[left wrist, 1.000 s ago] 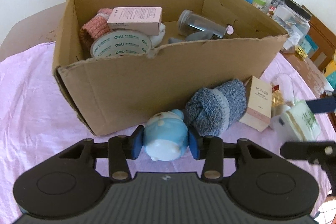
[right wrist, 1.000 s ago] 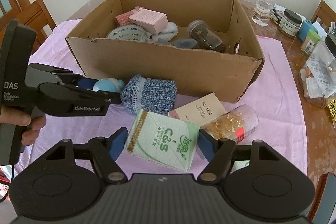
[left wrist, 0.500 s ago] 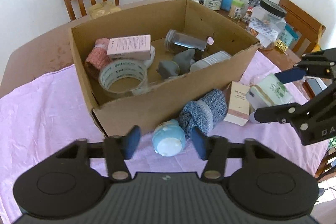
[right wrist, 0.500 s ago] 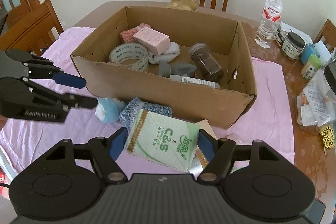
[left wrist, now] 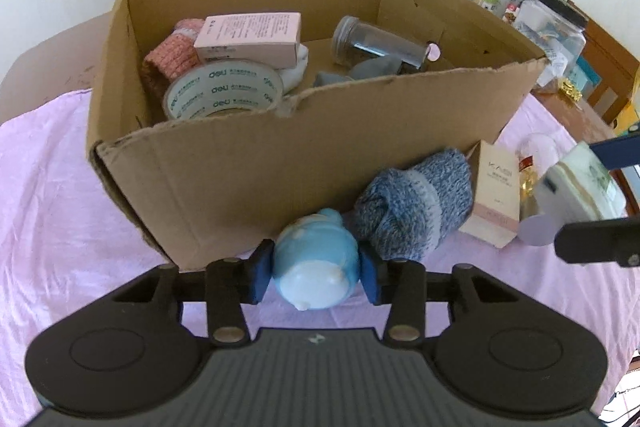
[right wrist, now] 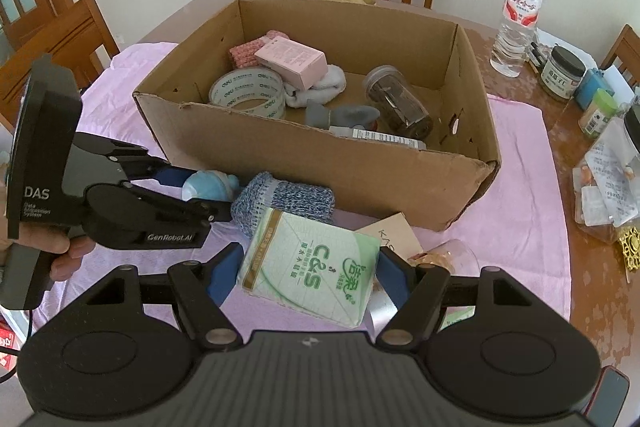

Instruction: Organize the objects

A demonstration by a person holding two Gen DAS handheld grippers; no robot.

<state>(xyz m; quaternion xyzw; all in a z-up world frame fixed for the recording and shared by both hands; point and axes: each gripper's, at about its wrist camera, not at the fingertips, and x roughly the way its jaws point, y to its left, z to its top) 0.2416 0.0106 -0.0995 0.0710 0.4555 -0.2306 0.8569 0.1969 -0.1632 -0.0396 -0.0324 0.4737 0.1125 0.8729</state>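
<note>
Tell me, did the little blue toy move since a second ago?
No. The blue toy still lies on the pink cloth in front of the cardboard box, right beside the blue sock, same as before.

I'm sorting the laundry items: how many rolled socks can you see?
3, maybe more hidden: pink one in the box's far left corner, white one under the pink carton, blue one on the cloth outside.
</note>
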